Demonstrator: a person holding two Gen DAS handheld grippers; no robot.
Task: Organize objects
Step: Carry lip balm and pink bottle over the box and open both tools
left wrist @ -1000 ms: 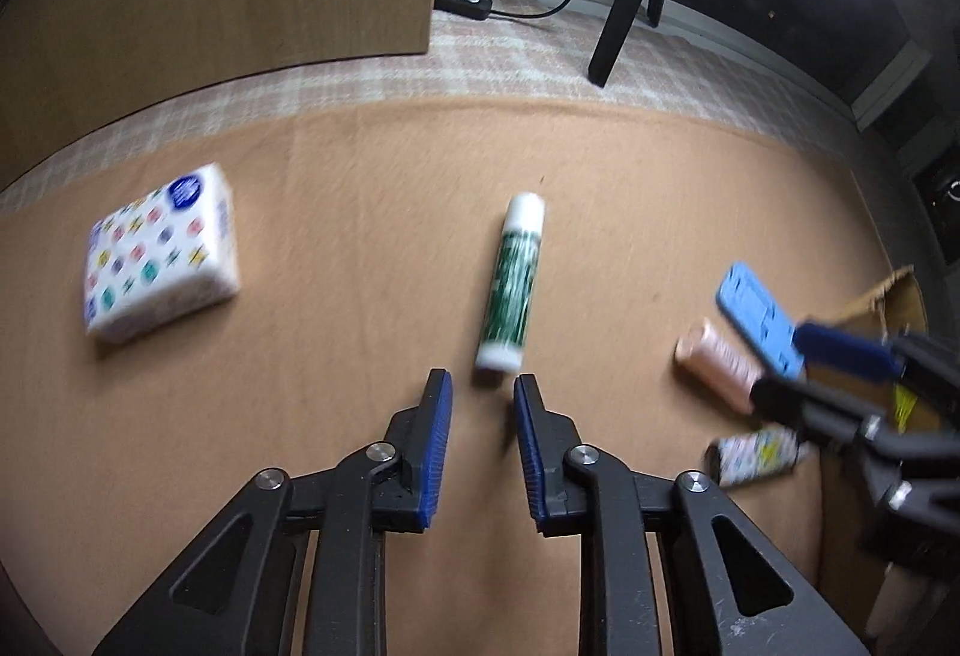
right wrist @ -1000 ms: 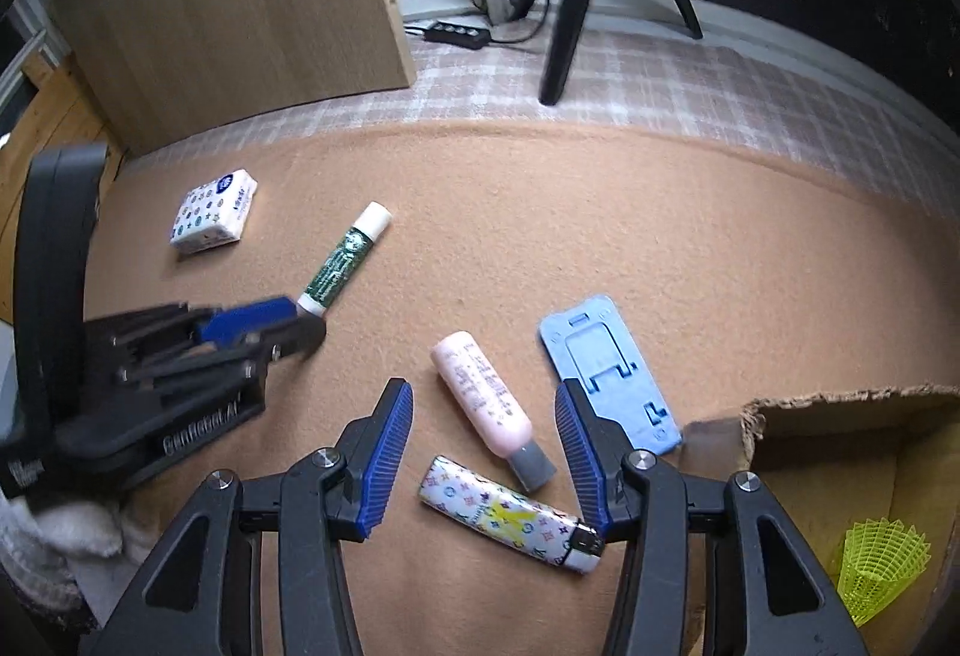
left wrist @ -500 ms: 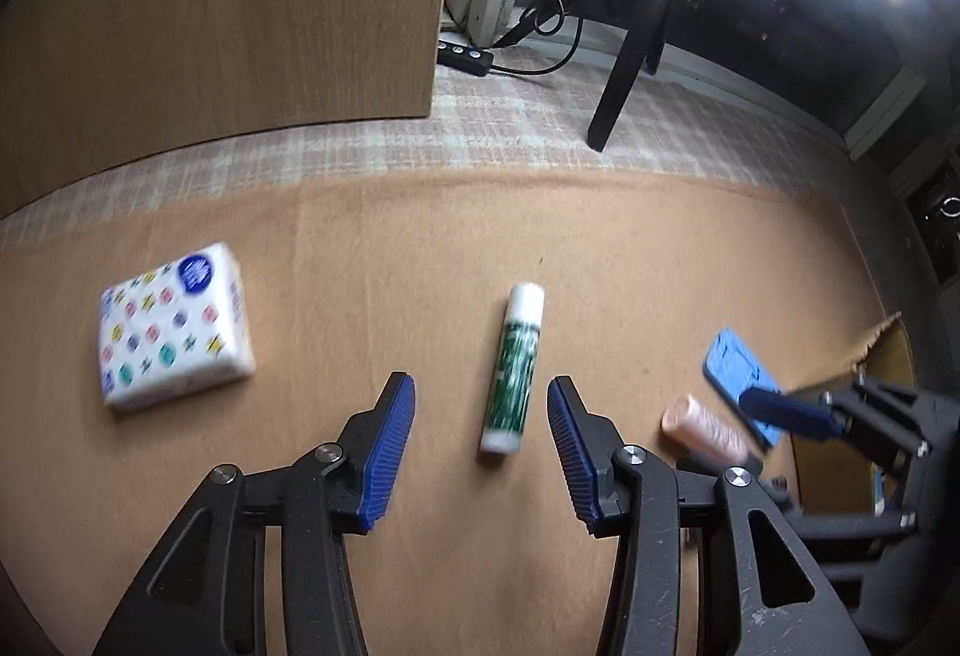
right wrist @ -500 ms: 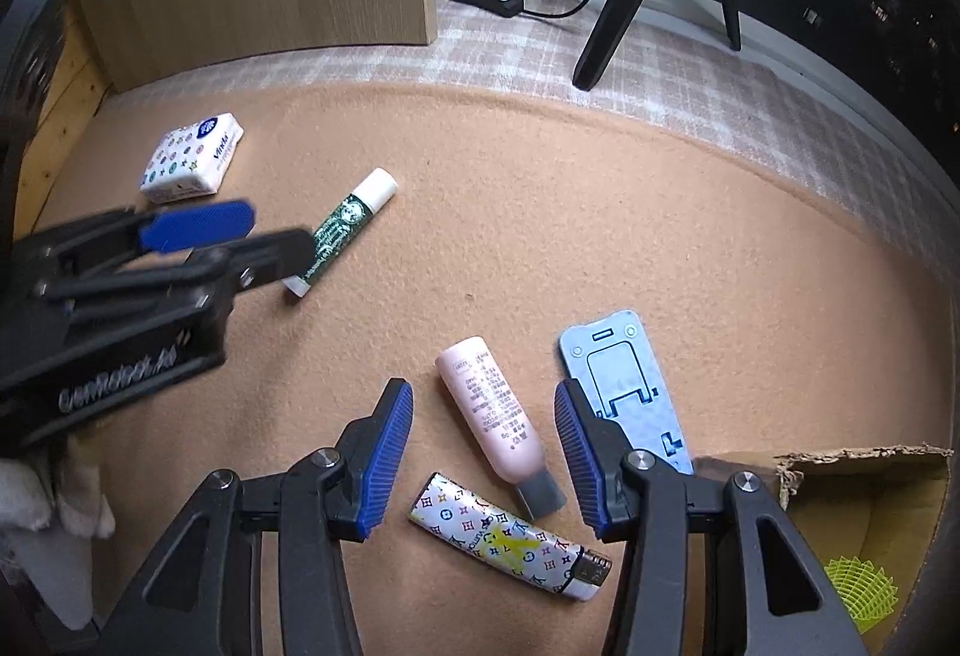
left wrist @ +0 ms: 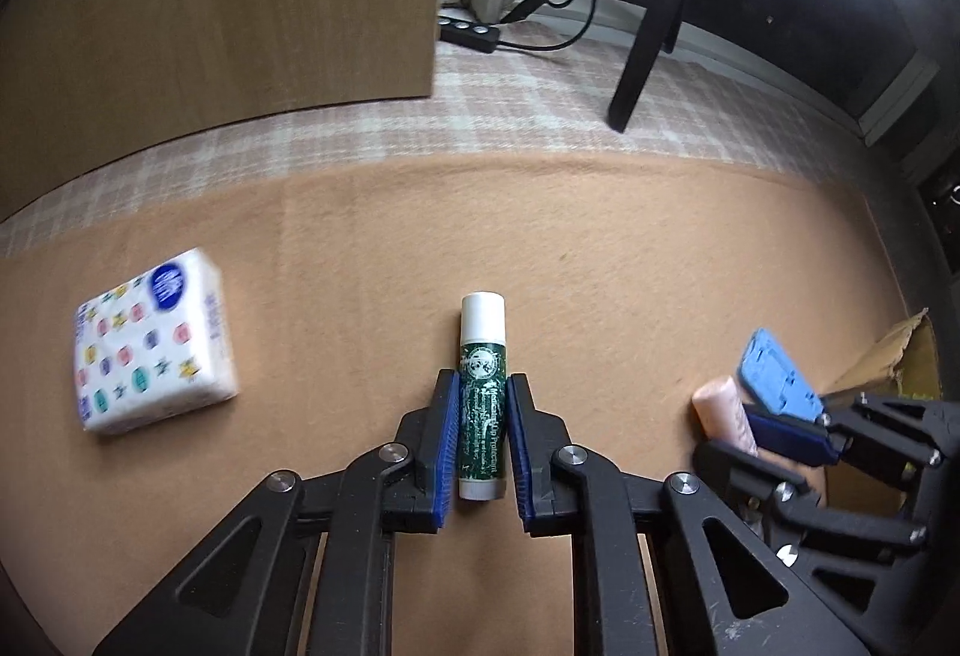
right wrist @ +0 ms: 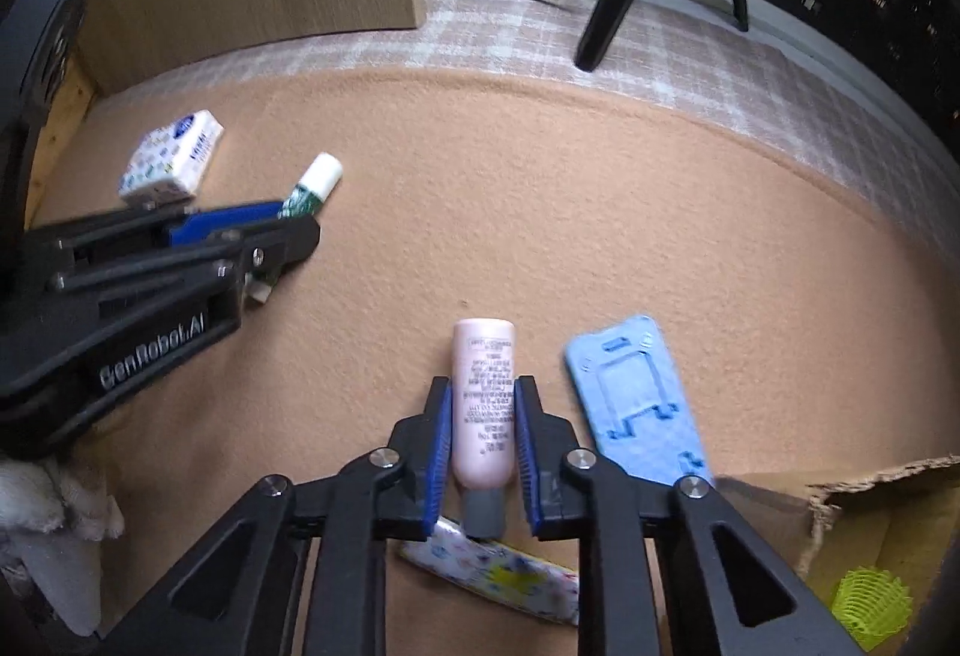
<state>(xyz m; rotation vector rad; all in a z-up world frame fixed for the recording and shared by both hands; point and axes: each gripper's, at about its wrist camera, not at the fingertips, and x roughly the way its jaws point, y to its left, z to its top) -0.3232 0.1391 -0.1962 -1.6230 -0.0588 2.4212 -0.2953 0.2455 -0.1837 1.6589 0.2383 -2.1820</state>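
Black linkage tool [left wrist: 483, 431], blue pads [left wrist: 449, 452], silver screws

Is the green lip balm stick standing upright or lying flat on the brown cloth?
Lying flat. The green lip balm stick rests lengthwise on the brown cloth, white cap pointing away, between the closing pads of the left gripper.

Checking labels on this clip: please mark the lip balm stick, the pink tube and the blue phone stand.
lip balm stick [left wrist: 480, 410], left wrist view, green label.
pink tube [right wrist: 483, 404], right wrist view, printed body.
blue phone stand [right wrist: 636, 392], right wrist view, flat face.

Patterned lighter [right wrist: 498, 575] partly hidden
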